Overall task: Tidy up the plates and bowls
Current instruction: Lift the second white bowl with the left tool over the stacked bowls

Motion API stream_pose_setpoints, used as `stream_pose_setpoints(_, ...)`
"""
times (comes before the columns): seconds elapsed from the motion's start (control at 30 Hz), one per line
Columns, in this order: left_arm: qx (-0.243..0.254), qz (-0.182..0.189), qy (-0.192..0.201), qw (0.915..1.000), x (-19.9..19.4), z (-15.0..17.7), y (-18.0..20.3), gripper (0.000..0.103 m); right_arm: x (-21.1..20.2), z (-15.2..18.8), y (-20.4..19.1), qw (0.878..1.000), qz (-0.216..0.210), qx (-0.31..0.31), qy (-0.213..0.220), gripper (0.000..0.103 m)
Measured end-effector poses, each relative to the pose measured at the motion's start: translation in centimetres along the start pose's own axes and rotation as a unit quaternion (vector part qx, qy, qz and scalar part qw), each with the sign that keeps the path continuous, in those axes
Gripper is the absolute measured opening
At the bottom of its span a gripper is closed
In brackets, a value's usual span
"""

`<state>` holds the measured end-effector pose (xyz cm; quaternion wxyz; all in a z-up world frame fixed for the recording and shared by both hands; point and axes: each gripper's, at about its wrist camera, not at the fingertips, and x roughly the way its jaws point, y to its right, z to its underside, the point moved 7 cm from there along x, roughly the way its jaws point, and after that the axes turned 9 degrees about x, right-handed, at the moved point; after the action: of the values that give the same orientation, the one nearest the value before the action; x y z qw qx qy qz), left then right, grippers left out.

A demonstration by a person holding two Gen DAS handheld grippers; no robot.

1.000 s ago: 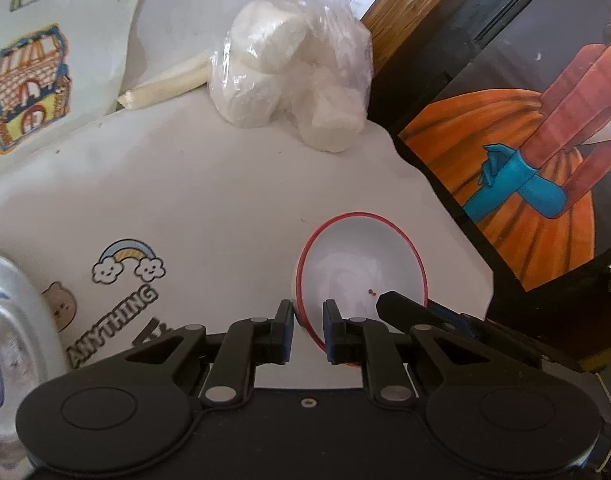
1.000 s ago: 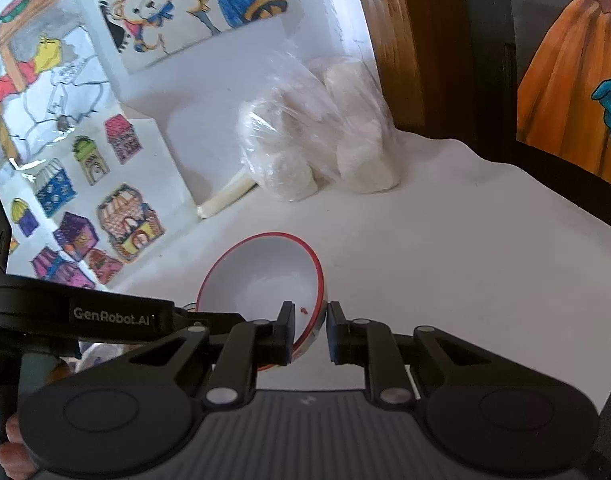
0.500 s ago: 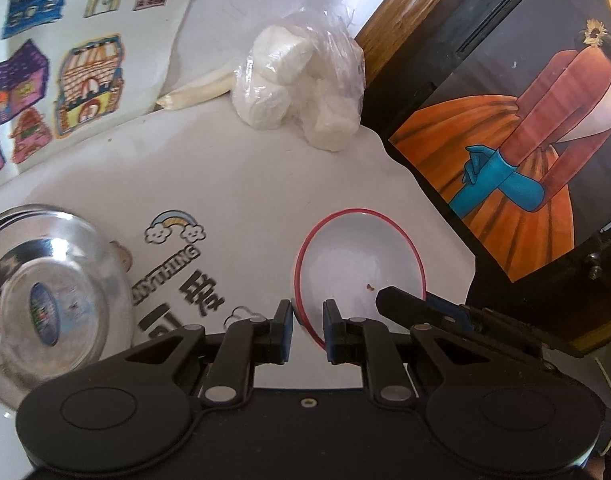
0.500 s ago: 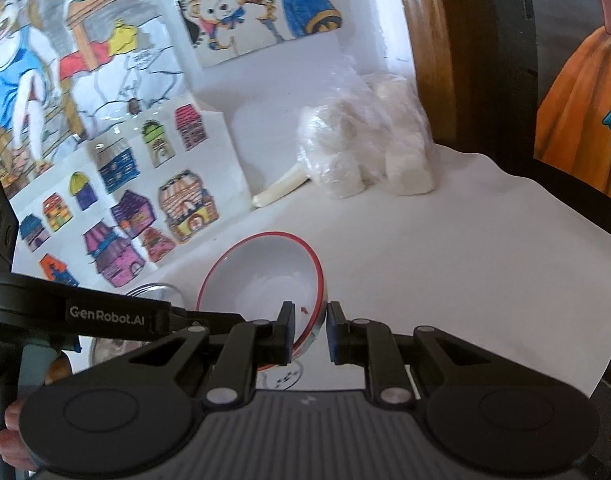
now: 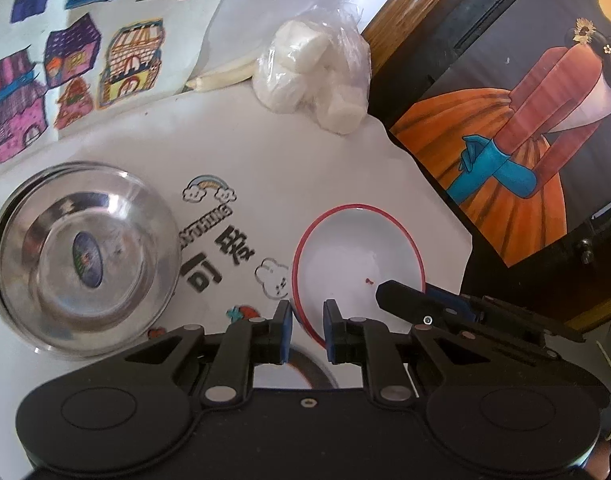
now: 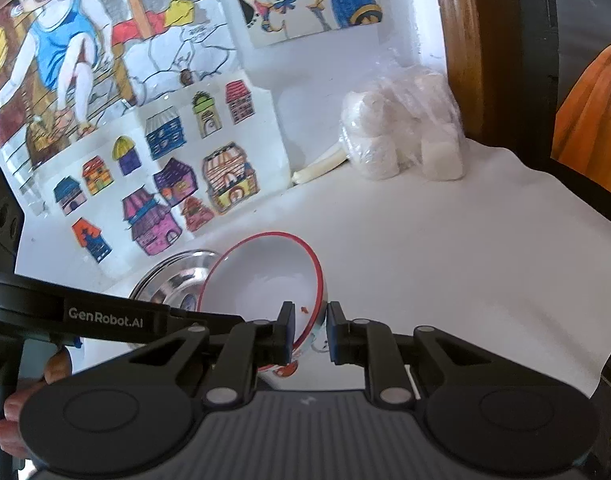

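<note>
Together, both grippers hold one white bowl (image 5: 355, 252) with a red rim, lifted clear of the white table (image 5: 289, 160). The left gripper (image 5: 308, 330) is narrowed onto the rim's near-left edge, one pad inside and one outside. The right gripper (image 6: 309, 332) is likewise pinched on the rim at the opposite side, and its black fingers (image 5: 405, 298) reach over the bowl's right edge in the left view. A tiny red speck sits on the bowl's inner wall. Left of the bowl, well apart, a steel bowl (image 5: 85, 260) rests upright on the table with a blue label in its bottom; in the right view the white bowl overlaps it. Beyond the bowl, against the wall, lies a clear bag (image 5: 317, 68) of white lumps, and a pale rolled stick (image 5: 221, 78) lies just left of that bag. Left of the bag, a sheet of coloured house drawings (image 6: 161, 184) leans on the wall. A hand (image 6: 25, 396) grips the left gripper's handle at the right view's lower left.
</note>
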<state>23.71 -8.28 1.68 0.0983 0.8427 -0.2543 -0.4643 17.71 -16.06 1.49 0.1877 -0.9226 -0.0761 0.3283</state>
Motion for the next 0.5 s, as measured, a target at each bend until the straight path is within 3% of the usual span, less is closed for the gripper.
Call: stream_pose_setpoints(0.5,0.003,-0.004,-0.014,0.9999,-2.0,3.8,-0.8,0.017,-1.5,2.9,-2.1,1.000,-0.011,-0.013,-0.017,0.018)
